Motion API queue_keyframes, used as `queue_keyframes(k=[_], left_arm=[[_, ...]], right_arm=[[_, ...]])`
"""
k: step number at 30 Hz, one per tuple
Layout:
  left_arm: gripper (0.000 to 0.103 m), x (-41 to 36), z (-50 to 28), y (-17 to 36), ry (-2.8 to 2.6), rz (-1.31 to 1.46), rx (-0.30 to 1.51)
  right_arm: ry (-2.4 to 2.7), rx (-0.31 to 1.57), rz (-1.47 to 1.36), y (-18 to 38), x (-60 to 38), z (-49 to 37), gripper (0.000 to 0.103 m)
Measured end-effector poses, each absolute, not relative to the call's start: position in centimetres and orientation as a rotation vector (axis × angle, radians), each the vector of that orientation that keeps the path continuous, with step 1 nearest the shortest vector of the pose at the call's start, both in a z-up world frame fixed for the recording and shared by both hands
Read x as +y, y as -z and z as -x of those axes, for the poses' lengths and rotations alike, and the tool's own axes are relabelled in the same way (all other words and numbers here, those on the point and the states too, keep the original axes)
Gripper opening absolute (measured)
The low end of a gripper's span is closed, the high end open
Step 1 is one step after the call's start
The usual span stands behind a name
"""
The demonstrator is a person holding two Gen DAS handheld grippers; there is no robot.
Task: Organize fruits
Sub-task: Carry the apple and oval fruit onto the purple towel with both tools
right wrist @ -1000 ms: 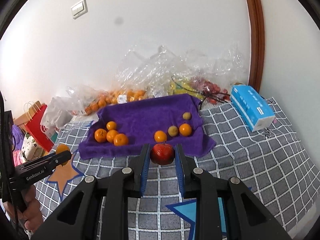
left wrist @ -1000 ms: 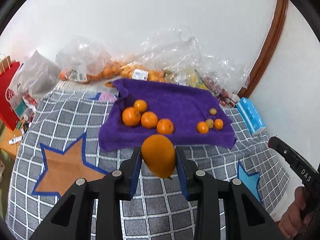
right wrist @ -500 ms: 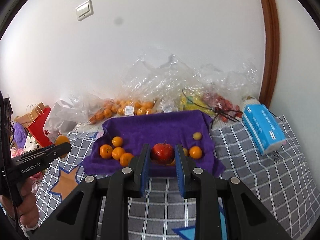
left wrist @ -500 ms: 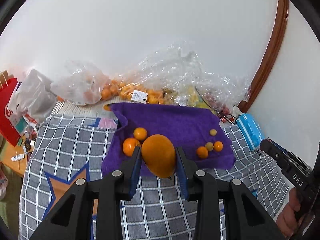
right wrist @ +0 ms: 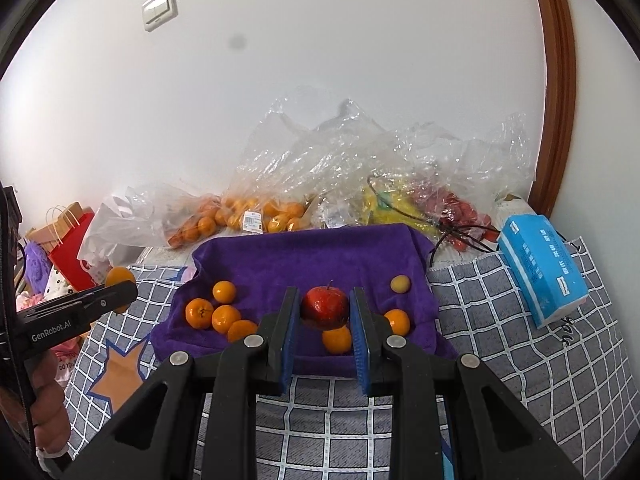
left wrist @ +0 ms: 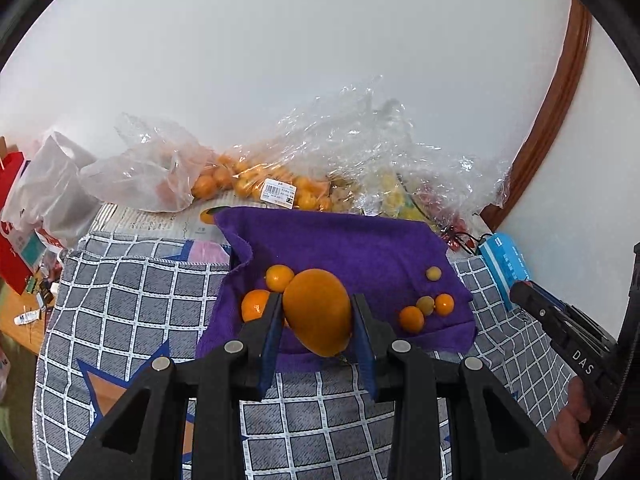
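My left gripper [left wrist: 317, 316] is shut on a large orange mango [left wrist: 318, 311], held above the near edge of the purple towel [left wrist: 360, 248]. My right gripper [right wrist: 325, 312] is shut on a red apple [right wrist: 325, 307], also over the towel's [right wrist: 312, 256] front part. Several tangerines [right wrist: 212, 314] lie on the towel's left side. Small orange and yellowish fruits [right wrist: 398, 322] lie on its right side. In the right wrist view the left gripper [right wrist: 116, 296] with the mango shows at the left edge. The right gripper's body [left wrist: 568, 340] shows at the right of the left wrist view.
Clear plastic bags with oranges [right wrist: 256, 216], yellow fruit and red fruit [right wrist: 456, 208] lie against the wall behind the towel. A blue tissue pack [right wrist: 540, 264] lies at the right on the checked cloth [right wrist: 500, 360]. Red paper bags [right wrist: 72, 248] stand at the left.
Both grippers have pulled back and away from the towel with their fruits still held, so the towel looks smaller and farther. More of the wall and bags shows.
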State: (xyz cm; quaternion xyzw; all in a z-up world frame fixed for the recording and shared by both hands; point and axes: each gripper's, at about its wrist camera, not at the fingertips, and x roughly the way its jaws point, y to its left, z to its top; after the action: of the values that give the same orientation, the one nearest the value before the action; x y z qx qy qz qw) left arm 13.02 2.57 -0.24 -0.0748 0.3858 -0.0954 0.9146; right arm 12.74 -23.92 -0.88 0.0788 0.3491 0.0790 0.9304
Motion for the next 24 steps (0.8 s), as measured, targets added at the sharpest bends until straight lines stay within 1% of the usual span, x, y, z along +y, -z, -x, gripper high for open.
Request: queue_keyframes(k=[24], left_arm=[[0.032, 2.8, -16.6, 2.1, 0.205, 0.146, 0.83]], right_arm=[[-0.168, 0.746, -0.142, 2.8, -23.0, -16.5, 0.025]])
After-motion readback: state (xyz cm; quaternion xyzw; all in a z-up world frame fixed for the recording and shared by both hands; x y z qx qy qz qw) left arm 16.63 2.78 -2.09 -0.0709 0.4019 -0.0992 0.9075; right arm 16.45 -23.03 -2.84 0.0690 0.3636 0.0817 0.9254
